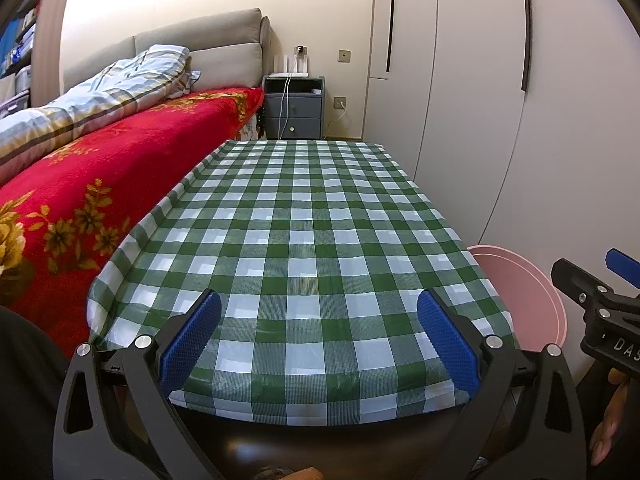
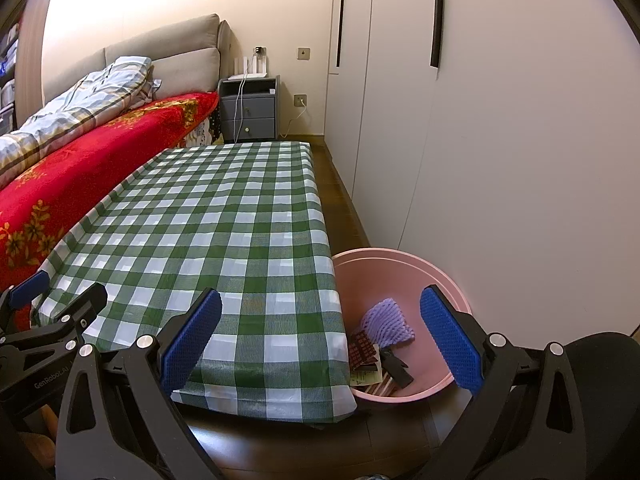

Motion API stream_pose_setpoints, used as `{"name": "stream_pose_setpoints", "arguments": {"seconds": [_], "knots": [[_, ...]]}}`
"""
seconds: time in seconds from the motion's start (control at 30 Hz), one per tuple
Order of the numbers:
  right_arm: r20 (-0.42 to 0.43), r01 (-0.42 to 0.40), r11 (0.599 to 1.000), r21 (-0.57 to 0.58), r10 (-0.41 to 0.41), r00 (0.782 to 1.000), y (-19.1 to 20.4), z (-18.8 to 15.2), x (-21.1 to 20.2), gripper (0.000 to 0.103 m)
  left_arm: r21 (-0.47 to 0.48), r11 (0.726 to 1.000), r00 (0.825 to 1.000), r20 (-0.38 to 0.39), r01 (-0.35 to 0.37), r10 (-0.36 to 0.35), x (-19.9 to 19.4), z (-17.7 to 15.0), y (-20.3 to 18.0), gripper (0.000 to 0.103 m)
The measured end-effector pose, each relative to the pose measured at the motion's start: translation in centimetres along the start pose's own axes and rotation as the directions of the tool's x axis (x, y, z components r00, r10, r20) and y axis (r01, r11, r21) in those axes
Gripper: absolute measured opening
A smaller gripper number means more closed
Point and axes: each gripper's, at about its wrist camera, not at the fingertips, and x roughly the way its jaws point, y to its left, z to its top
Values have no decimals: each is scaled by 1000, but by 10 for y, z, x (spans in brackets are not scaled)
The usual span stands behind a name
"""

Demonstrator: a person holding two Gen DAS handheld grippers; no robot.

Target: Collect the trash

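Observation:
A table under a green-and-white checked cloth (image 1: pixel 312 240) fills the left wrist view and also shows in the right wrist view (image 2: pixel 208 232). A pink bin (image 2: pixel 400 272) stands on the floor at the table's right front corner; its rim shows in the left wrist view (image 1: pixel 532 280). Inside it lie a purple foam net (image 2: pixel 386 320), a red printed wrapper (image 2: pixel 362 350) and a black piece (image 2: pixel 396 368). My left gripper (image 1: pixel 318 344) is open and empty over the table's near edge. My right gripper (image 2: pixel 320 344) is open and empty, spanning the table corner and the bin.
A bed with a red floral blanket (image 1: pixel 100 192) and a striped quilt (image 1: pixel 100 96) runs along the table's left side. A grey nightstand (image 1: pixel 294 108) stands at the far wall. White wardrobe doors (image 2: pixel 480 140) line the right side. Dark wooden floor (image 2: pixel 340 208) lies between.

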Motion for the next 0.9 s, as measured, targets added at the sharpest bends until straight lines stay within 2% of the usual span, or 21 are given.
{"name": "stream_pose_setpoints", "arguments": {"seconds": [0.63, 0.9], "knots": [[0, 0, 1000, -3, 0, 1000, 0, 1, 0, 98, 10, 1000, 1000, 4, 12, -12, 0, 0, -2, 95], [-2, 0, 1000, -4, 0, 1000, 0, -1, 1, 98, 2, 1000, 1000, -4, -6, 6, 2, 0, 2, 95]]}}
